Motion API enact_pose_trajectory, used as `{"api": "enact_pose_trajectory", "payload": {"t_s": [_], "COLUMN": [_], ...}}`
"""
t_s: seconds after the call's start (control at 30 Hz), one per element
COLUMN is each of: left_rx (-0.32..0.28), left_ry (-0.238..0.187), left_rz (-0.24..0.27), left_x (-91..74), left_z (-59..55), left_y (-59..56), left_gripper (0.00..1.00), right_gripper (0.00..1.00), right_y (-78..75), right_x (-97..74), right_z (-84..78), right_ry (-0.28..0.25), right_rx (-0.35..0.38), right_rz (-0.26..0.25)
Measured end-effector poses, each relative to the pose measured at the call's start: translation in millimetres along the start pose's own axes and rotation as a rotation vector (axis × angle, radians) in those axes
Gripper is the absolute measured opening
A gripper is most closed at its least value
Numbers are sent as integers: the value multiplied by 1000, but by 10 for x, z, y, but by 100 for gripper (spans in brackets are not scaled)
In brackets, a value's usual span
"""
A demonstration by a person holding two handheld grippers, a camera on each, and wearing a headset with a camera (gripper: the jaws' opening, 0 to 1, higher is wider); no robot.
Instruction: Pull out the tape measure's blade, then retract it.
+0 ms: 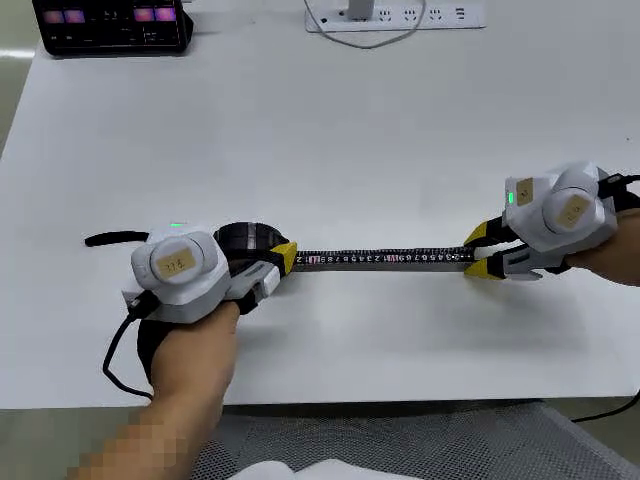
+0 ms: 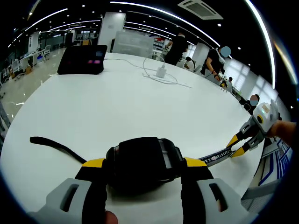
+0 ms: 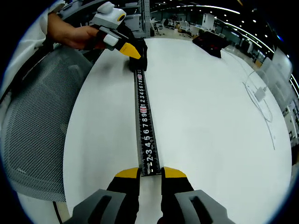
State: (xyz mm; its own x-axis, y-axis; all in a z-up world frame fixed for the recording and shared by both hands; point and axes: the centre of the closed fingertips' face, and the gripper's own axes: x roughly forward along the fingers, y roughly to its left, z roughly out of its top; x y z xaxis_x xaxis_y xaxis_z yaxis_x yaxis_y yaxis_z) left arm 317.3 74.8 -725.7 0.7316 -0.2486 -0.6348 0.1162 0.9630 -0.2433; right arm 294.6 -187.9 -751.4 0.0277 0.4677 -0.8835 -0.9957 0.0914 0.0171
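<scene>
The black tape measure case [image 1: 247,243] lies on the white table [image 1: 330,130] at the left, and my left gripper [image 1: 278,262] is shut on it; in the left gripper view the case [image 2: 142,161] sits between the yellow-tipped jaws. Its dark blade [image 1: 385,258] with white numbers runs out to the right, flat over the table. My right gripper [image 1: 482,252] is shut on the blade's end. In the right gripper view the blade [image 3: 144,121] stretches away from the jaws toward the case [image 3: 140,59]. A black wrist strap [image 1: 116,238] trails left of the case.
A black device [image 1: 112,24] with pink lights stands at the far left corner. A white power strip [image 1: 395,14] with a cable lies at the far edge. A grey mesh chair [image 1: 400,445] is below the near table edge. People stand in the distance in the left gripper view.
</scene>
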Motion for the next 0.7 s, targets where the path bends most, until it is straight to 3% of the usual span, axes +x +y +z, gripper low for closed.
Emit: {"api": "enact_pose_trajectory", "payload": {"t_s": [0.7], "left_rx": [17], "left_ry": [32], "left_rz": [3], "left_x": [-21], "left_z": [-8], "left_y": [-5], "left_gripper": [58], "right_gripper": [11], "right_y": [-13], "right_x": [-8], "right_z": [-3], "right_ry": [10], "right_rx": [-1], "right_rz": [-8]}}
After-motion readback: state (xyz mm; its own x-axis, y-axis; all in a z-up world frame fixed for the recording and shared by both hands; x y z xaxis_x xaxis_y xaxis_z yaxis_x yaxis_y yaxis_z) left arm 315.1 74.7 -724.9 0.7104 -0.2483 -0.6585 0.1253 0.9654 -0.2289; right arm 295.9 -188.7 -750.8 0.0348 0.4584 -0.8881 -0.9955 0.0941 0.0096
